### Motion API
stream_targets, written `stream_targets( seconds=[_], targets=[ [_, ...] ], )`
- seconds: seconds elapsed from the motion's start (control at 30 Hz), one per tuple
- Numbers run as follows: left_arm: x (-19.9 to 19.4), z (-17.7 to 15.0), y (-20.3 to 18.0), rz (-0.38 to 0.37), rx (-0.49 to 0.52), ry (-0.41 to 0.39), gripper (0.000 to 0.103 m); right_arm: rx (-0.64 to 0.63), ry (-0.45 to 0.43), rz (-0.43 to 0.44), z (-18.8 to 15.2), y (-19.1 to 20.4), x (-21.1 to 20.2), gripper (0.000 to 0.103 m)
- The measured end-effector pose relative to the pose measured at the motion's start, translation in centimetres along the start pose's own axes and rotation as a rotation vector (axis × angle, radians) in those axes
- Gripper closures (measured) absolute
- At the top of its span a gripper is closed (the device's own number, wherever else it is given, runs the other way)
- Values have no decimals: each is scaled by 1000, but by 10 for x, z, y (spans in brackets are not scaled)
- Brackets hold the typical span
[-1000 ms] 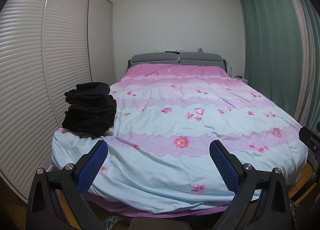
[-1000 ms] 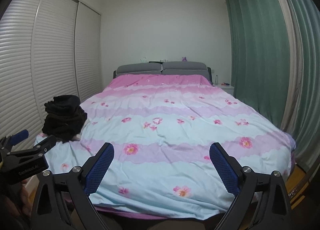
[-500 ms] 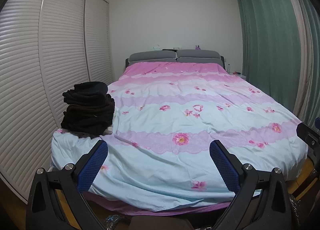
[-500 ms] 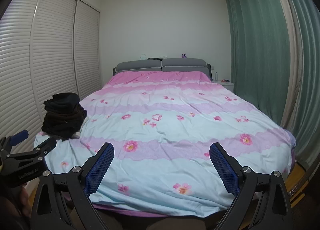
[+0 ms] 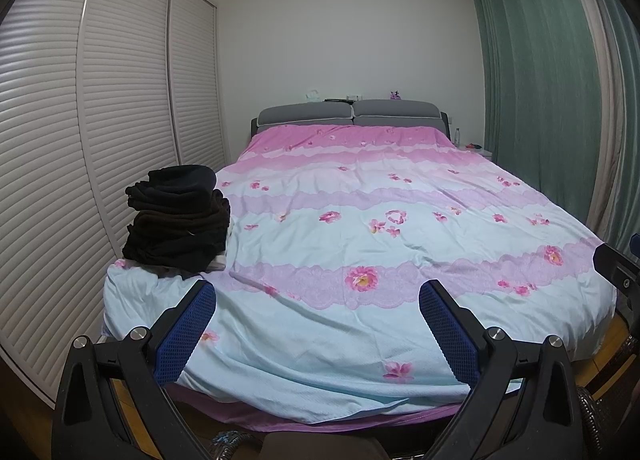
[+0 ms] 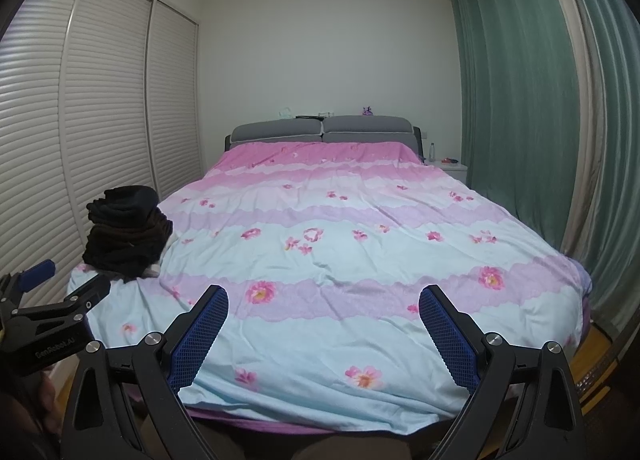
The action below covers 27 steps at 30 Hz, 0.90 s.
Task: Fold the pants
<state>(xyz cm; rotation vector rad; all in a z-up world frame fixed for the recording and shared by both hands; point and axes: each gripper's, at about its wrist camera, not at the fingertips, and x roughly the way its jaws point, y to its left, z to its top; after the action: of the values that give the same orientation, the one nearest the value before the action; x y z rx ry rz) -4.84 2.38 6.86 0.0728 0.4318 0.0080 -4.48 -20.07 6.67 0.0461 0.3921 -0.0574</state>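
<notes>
Pants [image 5: 178, 219]: dark pile on bed [image 5: 360, 340] corner, folded or waiting, cannot tell. Left gripper [image 5: 316, 324], right gripper [image 6: 320, 328]: jaws spread, holding nothing.

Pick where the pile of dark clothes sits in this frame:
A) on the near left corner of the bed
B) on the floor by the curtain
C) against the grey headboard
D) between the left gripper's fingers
A: the pile of dark clothes rests on the floral bedspread at the near left corner, beside the louvred wardrobe doors; both grippers hold nothing.
</notes>
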Motion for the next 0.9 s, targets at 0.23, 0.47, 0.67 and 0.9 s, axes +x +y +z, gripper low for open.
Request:
stream_targets(
  seconds=[0.23,0.47,0.67,0.9],
  targets=[
    [0,0,0,0,-1,0,0,-1,-4,2,1,-1,0,6],
    [0,0,0,-6,-2,7,0,-1,-3,1,1,-2,0,6],
    [0,1,-1,-6,-2,4,0,-1,-3,1,1,-1,0,6],
    [-1,2,0,-5,-2,2,0,0,-3,1,1,0,-1,6]
  ],
)
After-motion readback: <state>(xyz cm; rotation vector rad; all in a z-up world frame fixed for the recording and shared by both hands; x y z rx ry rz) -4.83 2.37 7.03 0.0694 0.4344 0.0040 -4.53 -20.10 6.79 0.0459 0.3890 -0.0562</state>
